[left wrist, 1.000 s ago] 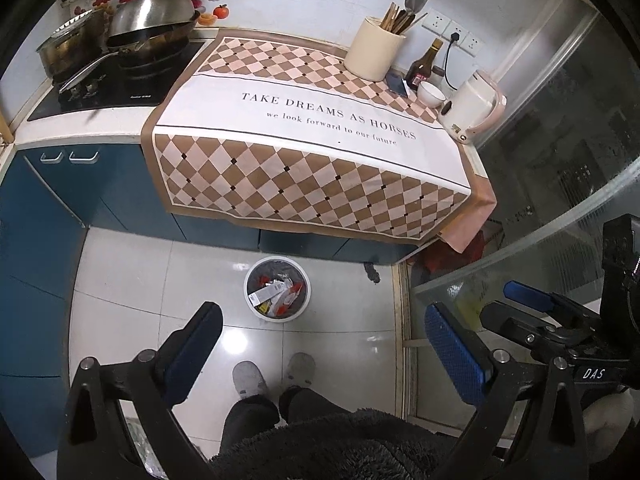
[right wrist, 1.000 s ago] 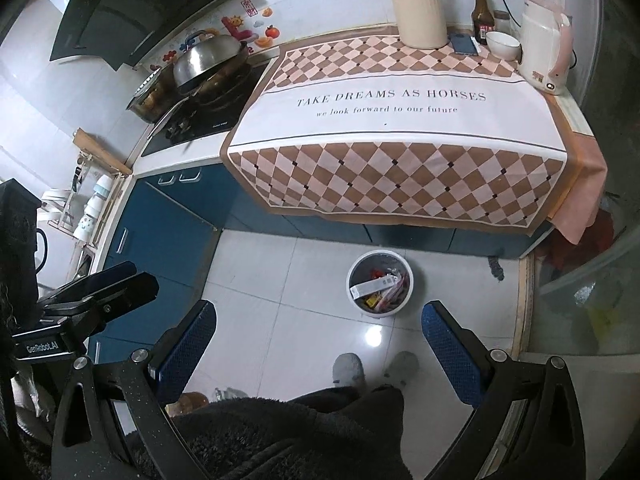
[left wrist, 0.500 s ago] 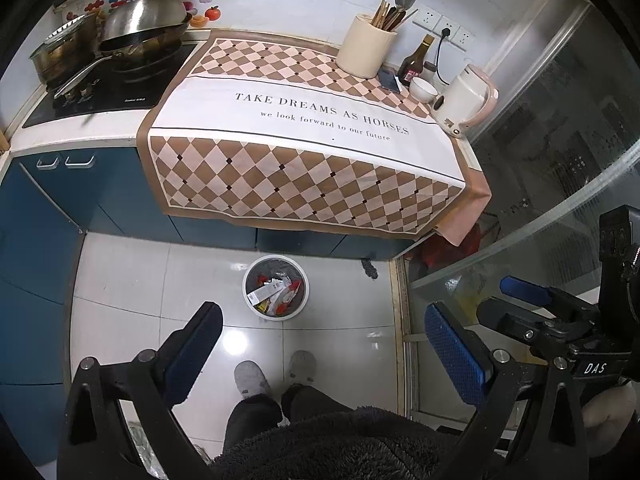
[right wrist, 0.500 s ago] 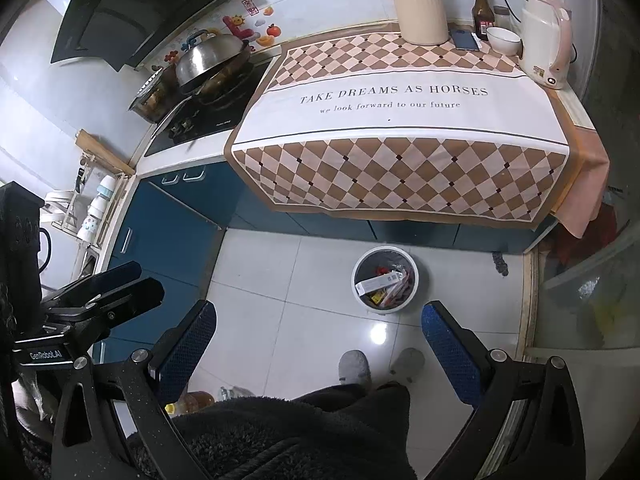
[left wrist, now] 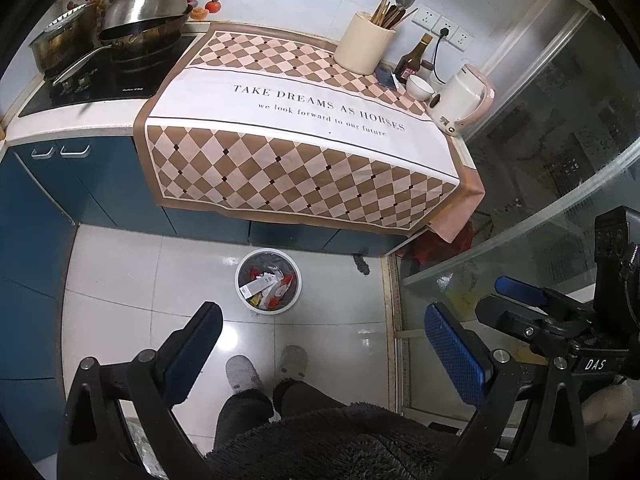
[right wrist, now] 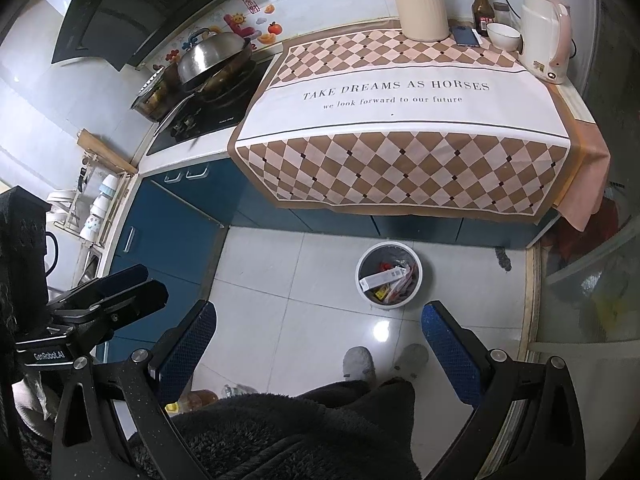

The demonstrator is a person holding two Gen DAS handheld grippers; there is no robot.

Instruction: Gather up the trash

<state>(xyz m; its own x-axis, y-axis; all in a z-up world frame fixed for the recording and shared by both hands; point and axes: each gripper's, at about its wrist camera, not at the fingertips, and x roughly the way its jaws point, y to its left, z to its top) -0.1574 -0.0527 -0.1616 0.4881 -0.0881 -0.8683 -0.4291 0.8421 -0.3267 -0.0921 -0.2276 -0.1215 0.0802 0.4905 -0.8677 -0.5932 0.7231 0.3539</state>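
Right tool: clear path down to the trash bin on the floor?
Probably yes. The right tool is open and empty, and the trash bin stands on bare tile ahead of the slippers, uncovered. It hangs well above, though, so a long lowering is needed.

A round white bin (left wrist: 268,282) stands upright on the tiled floor (left wrist: 120,272), just before the counter's front edge; inside lies trash (left wrist: 266,286): a white carton, red and orange wrappers.
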